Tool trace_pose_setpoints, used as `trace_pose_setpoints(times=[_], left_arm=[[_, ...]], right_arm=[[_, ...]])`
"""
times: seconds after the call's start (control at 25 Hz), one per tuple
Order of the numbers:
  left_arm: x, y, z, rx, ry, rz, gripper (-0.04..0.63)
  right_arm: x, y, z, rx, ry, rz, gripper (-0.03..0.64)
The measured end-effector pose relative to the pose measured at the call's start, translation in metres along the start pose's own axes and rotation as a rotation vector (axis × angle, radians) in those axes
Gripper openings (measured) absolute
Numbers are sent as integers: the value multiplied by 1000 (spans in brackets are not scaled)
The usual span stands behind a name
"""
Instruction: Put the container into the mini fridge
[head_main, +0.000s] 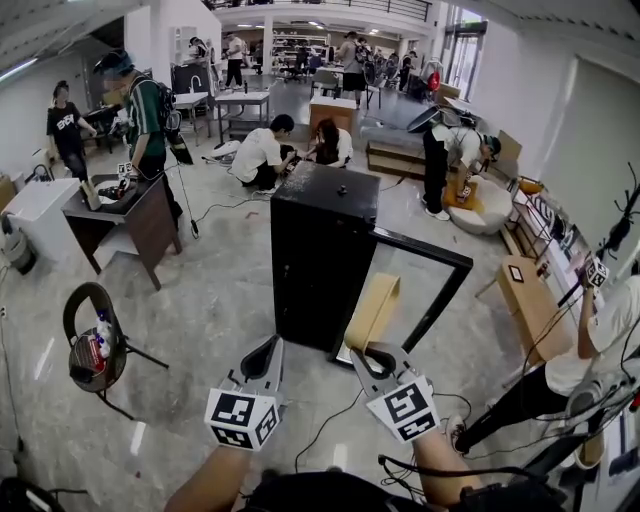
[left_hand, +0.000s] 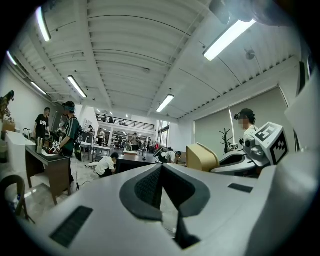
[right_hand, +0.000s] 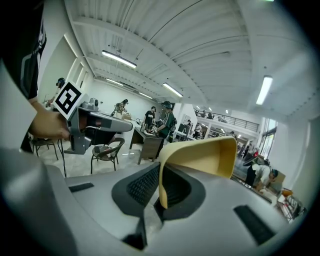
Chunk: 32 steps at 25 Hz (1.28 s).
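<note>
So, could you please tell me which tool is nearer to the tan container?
Right. The right tool is clamped on the wall of the tan container. The left tool is empty and sits off to its left, not touching it.

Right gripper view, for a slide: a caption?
Right gripper clamps the tan container by its wall.

Strip lights (left_hand: 227, 37) overhead keep it bright; fisheye bends edges, corners black; my left tongs (left_hand: 161, 169) look soft.
</note>
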<state>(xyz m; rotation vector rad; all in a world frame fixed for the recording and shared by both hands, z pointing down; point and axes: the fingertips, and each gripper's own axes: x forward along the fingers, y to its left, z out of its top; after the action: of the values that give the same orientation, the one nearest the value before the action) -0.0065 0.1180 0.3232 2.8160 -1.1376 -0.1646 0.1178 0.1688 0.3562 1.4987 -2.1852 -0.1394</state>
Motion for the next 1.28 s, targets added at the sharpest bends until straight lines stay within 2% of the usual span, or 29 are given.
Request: trace_pose_setpoints(times=[0.68, 1.0, 1.28], left_arm=[[-33, 64, 6, -15, -33, 15, 9], [-52, 89, 5, -22, -38, -8, 9], [-52, 107, 6, -39, -44, 1, 9]], right_arm=[[38, 40, 32, -15, 5, -5, 29], [54, 69, 48, -12, -1, -12, 29], [66, 75, 53, -16, 8, -6, 29]])
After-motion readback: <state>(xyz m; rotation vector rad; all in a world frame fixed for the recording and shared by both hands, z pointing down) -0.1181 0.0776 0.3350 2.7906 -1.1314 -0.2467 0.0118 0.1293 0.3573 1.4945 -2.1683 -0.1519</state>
